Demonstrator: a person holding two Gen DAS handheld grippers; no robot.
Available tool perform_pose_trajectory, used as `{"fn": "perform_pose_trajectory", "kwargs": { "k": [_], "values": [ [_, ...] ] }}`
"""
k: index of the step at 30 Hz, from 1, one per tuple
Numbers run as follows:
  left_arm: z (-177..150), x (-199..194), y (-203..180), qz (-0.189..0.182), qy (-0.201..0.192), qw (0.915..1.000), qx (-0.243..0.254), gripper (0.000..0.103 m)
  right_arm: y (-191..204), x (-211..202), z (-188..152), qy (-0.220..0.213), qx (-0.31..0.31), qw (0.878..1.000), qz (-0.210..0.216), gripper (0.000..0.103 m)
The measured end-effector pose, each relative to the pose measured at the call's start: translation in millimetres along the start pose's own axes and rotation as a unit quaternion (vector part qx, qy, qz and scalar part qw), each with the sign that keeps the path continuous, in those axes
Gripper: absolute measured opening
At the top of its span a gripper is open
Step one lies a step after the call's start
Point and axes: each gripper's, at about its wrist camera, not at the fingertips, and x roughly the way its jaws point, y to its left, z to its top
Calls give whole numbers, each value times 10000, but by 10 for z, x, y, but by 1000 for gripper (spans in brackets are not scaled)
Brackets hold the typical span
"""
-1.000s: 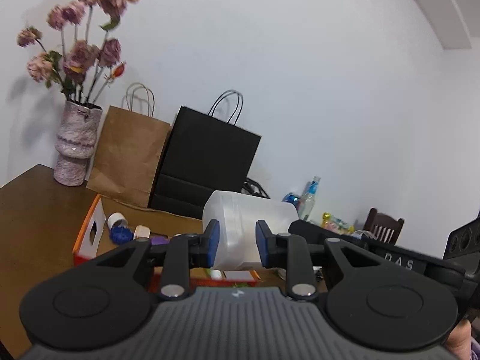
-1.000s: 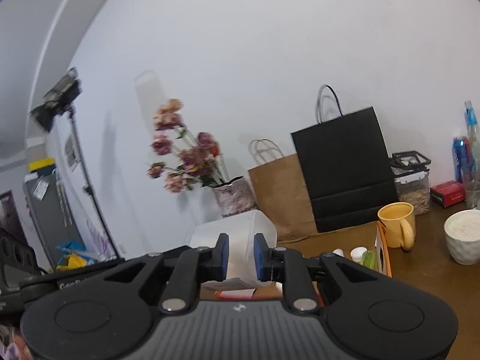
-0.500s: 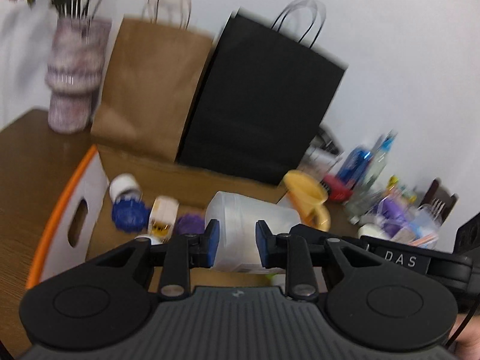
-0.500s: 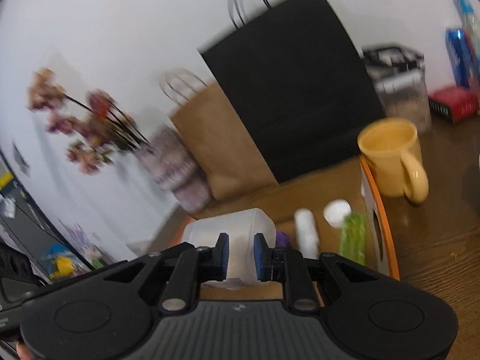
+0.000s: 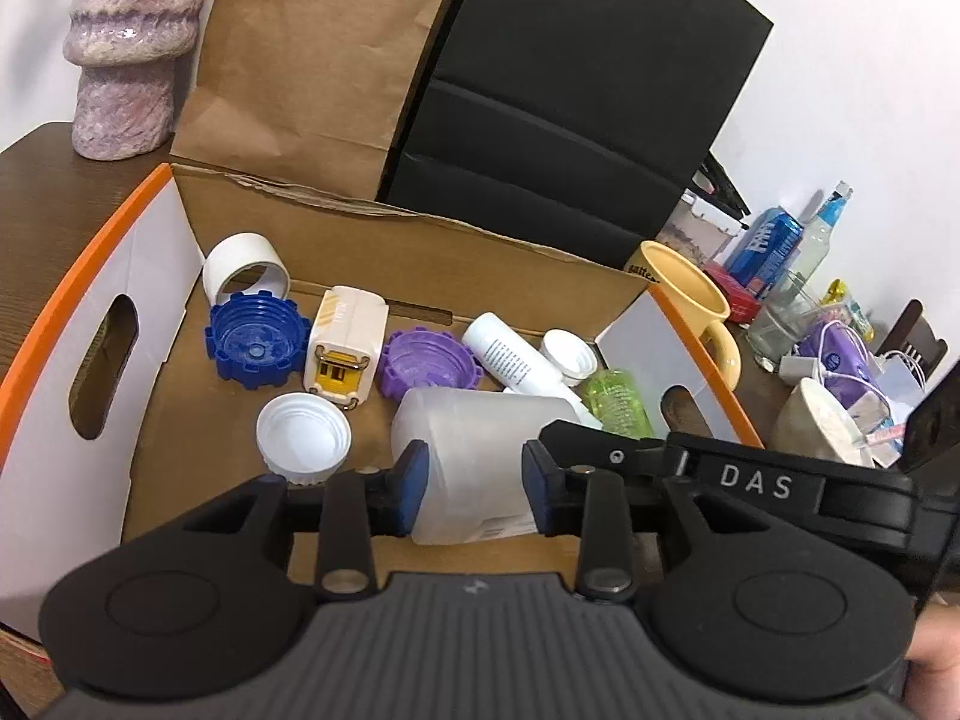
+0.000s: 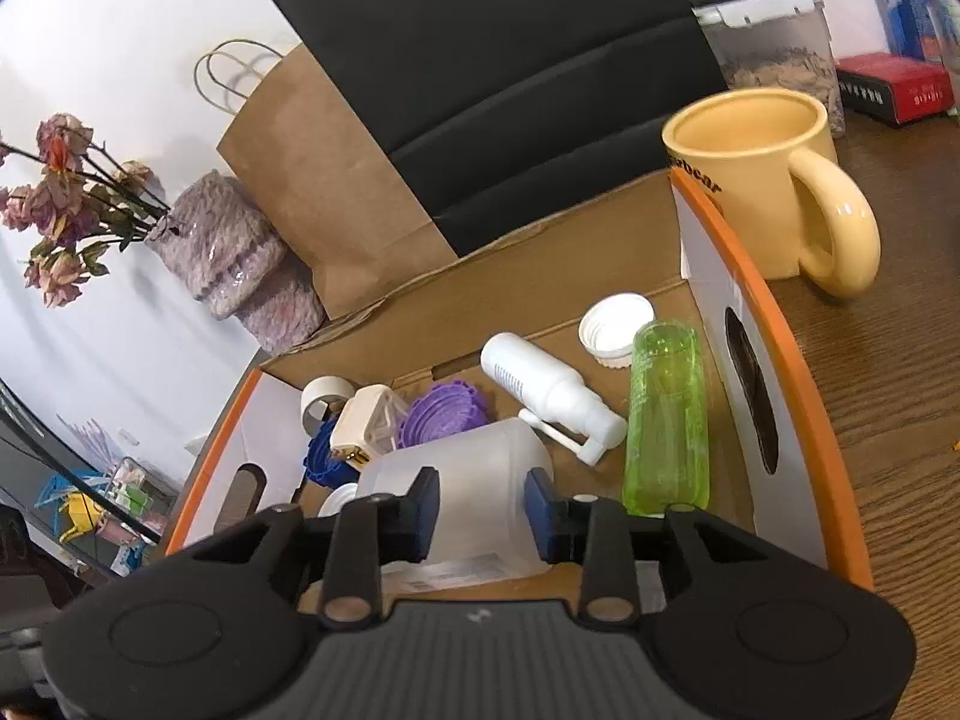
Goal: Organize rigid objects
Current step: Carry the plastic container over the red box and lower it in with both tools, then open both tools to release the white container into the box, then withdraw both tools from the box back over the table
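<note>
Cardboard box [image 5: 150,438] on wooden table [image 6: 900,372], jug [image 5: 480,456] lying on side at box's near edge. Behind jug in box: caps [image 5: 303,432], charger [image 5: 345,354], spray bottle [image 6: 546,387], ridged bottle [image 6: 663,420] along right wall. Two paper bags [image 5: 312,54] stand behind box, vase [image 5: 129,42] to their left. Mug [image 6: 762,180] just right of box.

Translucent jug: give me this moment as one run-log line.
phase: release | jug: lying in box | left claw: jaws just opening, jug between | right claw: same
</note>
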Motion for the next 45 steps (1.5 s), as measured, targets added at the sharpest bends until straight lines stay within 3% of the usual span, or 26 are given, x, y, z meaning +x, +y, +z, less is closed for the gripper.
{"fn": "perform_pose_trajectory", "kwargs": {
  "k": [9,14,18,21,23,27,32,38,45],
  "values": [
    [6,-532,-186,375,-309,9981,380,54,270,-620,-43,-356,-490,9980,-157,39],
    [-74,-1148,-325,960,-924,9872,874,65,523,-1200,-184,-762,-1129,9902,-294,54],
    [-238,-1702,-347,1235,-1471,9760,1031,73,727,-1644,-454,-1220,-1832,9741,-519,61],
    [-465,-2093,-405,1440,-2082,9603,1174,82,863,-1910,-732,-1651,-2406,9536,-736,70],
    [-645,-2280,-451,1514,-2443,9495,1255,83,909,-2043,-917,-1761,-2628,9454,-779,72],
    [-1002,-2553,-532,1514,-2696,9417,1328,83,941,-2311,-1264,-1960,-2753,9380,-771,74],
    [-1436,-2849,-609,1486,-2815,9388,1316,85,911,-2572,-1680,-2061,-2744,9361,-775,76],
    [-2064,-3234,-711,1577,-2828,9357,1398,98,850,-2977,-2343,-2061,-2809,9348,-698,85],
    [-2718,-3810,-807,1399,-2955,9371,1222,103,833,-3564,-3121,-2262,-2851,9283,-759,85]
  ]
}}
